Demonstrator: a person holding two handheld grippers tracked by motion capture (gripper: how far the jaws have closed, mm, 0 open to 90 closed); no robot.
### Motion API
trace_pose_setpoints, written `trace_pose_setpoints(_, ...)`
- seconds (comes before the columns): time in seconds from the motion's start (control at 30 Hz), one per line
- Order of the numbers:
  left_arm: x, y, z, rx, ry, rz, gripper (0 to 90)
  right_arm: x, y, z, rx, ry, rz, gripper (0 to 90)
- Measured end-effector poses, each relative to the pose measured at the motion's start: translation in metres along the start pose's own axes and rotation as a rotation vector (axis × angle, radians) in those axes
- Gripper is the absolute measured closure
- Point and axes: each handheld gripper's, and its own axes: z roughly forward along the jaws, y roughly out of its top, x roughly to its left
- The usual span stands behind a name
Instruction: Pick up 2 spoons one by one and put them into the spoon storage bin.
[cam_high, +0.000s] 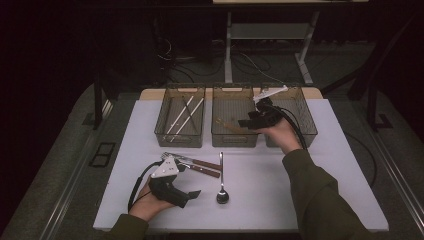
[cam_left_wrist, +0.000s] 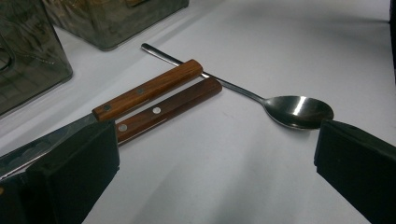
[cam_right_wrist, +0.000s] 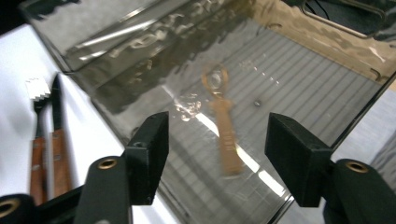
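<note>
A small wooden spoon (cam_right_wrist: 225, 133) lies on the floor of the clear middle bin (cam_high: 234, 140). My right gripper (cam_right_wrist: 217, 154) hovers over that bin's near right side, jaws open, with the spoon below and between them but not touched. On the white table near the front, my left gripper (cam_left_wrist: 215, 172) rests open with nothing in it. Just beyond it lie a wooden-handled fork (cam_left_wrist: 149, 88), a wooden-handled knife (cam_left_wrist: 173, 105) and a metal spoon (cam_left_wrist: 299, 111), side by side.
Three clear bins stand in a row at the back of the table. The left bin (cam_high: 162, 131) holds several chopsticks (cam_high: 186, 112); the right bin (cam_high: 309, 127) is partly behind my right hand. Bare tabletop (cam_high: 310, 195) spreads at the front right.
</note>
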Motion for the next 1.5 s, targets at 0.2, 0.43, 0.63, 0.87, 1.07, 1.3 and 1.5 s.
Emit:
trace_pose_setpoints(0.2, 0.000, 0.000, 0.000, 0.003, 0.005, -0.001, 0.0, 0.004, -0.012, -0.019, -0.045, 0.021, -0.022, 33.9)
trace_pose_setpoints(0.43, -0.001, 0.000, 0.000, 0.008, 0.008, 0.000, 0.0, 0.011, -0.034, -0.042, -0.064, 0.034, -0.049, 32.5)
trace_pose_setpoints(0.63, -0.001, 0.000, 0.000, 0.010, 0.008, -0.002, 0.0, 0.014, -0.059, -0.055, -0.071, 0.058, -0.049, 31.4)
trace_pose_setpoints(0.87, -0.002, 0.000, 0.000, 0.021, 0.000, -0.011, 0.4, 0.016, -0.091, -0.066, -0.110, 0.054, -0.030, 28.7)
trace_pose_setpoints(1.07, -0.002, 0.001, -0.003, 0.019, -0.013, -0.011, 7.7, 0.022, -0.109, -0.077, -0.143, 0.019, -0.020, 20.8)
trace_pose_setpoints(1.3, -0.002, 0.002, -0.007, 0.010, -0.032, -0.020, 26.7, 0.024, -0.138, -0.088, -0.177, 0.005, -0.035, 16.5)
trace_pose_setpoints(1.5, -0.002, 0.003, -0.007, 0.026, -0.048, -0.027, 44.7, 0.026, -0.161, -0.092, -0.171, -0.022, -0.034, 16.5)
